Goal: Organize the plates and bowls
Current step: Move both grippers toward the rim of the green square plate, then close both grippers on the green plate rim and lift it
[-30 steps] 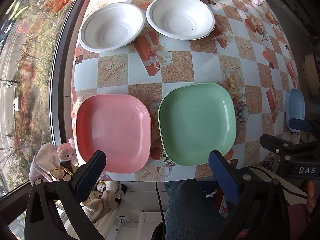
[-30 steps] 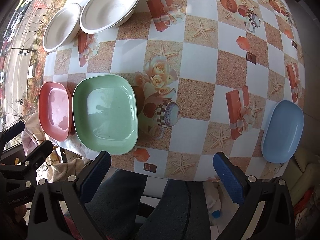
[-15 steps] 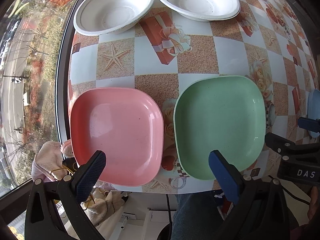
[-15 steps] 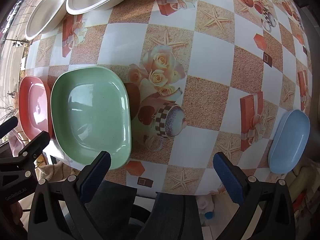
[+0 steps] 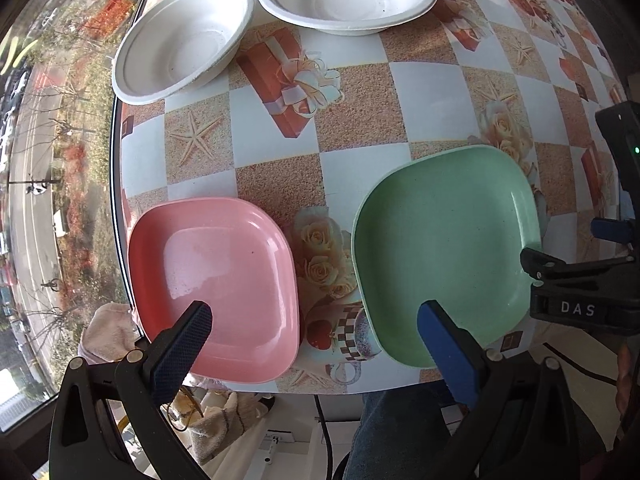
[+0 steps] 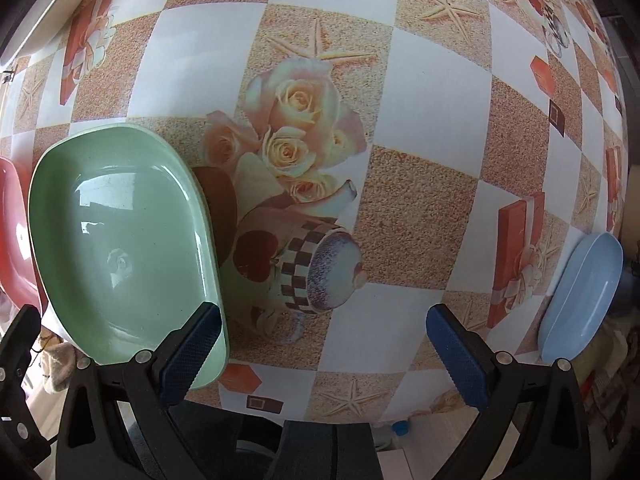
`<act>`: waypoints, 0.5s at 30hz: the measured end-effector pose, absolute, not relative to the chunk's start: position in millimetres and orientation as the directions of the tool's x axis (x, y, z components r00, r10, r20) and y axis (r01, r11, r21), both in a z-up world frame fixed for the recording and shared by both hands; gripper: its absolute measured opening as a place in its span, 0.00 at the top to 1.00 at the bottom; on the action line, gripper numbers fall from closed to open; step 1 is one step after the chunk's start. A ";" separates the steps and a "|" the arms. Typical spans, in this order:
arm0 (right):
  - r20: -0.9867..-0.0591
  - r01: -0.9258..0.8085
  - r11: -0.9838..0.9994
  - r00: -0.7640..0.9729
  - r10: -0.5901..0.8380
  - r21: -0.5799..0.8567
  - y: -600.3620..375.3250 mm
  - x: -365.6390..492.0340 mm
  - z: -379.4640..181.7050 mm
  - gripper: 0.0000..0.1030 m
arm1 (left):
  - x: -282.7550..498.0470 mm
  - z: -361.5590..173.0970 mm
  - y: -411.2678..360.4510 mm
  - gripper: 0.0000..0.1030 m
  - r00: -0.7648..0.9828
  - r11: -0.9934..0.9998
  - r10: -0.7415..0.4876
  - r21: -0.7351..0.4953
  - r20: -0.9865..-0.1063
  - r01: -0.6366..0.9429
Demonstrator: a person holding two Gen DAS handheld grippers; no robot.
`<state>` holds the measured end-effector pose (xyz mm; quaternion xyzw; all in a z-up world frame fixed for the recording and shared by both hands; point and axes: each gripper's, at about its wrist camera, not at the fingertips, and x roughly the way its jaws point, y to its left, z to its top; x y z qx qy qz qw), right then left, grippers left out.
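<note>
Plates: pink plate (image 5: 214,284) and green plate (image 5: 446,252) lie side by side at the surface (image 5: 360,128) near edge. Both claws, left claw (image 5: 316,344) and right claw (image 6: 322,348), have closed in since a second ago, jaws apart, empty; a pickup appears imminent.

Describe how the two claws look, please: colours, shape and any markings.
Each claw, left claw and right claw, has black angular plastic arms with silver screws, ending in two dark blue textured pads. The right claw's body shows white letters "DAS" in the left wrist view.
</note>
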<state>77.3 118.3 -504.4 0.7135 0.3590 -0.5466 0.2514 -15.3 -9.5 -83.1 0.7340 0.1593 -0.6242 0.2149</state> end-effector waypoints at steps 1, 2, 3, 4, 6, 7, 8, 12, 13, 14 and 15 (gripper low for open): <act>-0.960 0.775 -0.632 0.154 0.232 -0.029 128.0 72.8 -503.4 0.00 | -19.5 -83.4 -5.7 0.00 0.169 -0.863 -0.037 0.117 -0.985 0.491; -0.960 0.760 -0.650 0.161 0.229 -0.028 138.4 69.3 -503.9 0.00 | -23.6 -83.7 -2.1 0.00 0.167 -0.869 -0.040 0.117 -0.985 0.480; -0.959 0.746 -0.665 0.163 0.233 -0.035 148.2 64.4 -504.2 0.00 | -26.7 -84.1 0.8 0.00 0.164 -0.875 -0.038 0.112 -0.986 0.471; -0.958 0.732 -0.679 0.164 0.235 -0.042 158.3 58.8 -504.9 0.00 | -30.9 -82.6 4.6 0.00 0.162 -0.880 -0.040 0.112 -0.986 0.461; -0.957 0.707 -0.705 0.163 0.240 -0.056 178.3 48.8 -503.7 0.00 | -36.6 -79.7 12.7 0.00 0.148 -0.886 -0.036 0.100 -0.988 0.452; -0.957 0.696 -0.715 0.165 0.238 -0.058 186.4 45.3 -503.1 0.00 | -39.0 -79.2 15.3 0.00 0.140 -0.887 -0.035 0.095 -0.990 0.452; -0.959 0.686 -0.726 0.169 0.229 -0.053 195.1 42.5 -504.6 0.00 | -41.7 -78.6 16.8 0.00 0.136 -0.887 -0.036 0.095 -0.990 0.452; -0.970 0.663 -0.749 0.174 0.172 -0.014 196.4 29.1 -502.4 0.00 | -43.0 -82.6 25.4 0.00 0.159 -0.888 -0.056 0.122 -0.986 0.444; -0.970 0.666 -0.746 0.180 0.163 -0.002 197.8 30.0 -502.6 0.00 | -43.5 -84.6 27.0 0.00 0.165 -0.886 -0.062 0.130 -0.984 0.445; -0.973 0.672 -0.740 0.186 0.137 0.024 206.7 36.4 -516.0 0.00 | -41.7 -86.0 27.5 0.00 0.166 -0.882 -0.061 0.131 -0.984 0.452; -0.973 0.679 -0.733 0.196 0.124 0.044 202.4 44.5 -520.3 0.00 | -38.3 -88.2 28.1 0.00 0.166 -0.877 -0.058 0.129 -0.985 0.463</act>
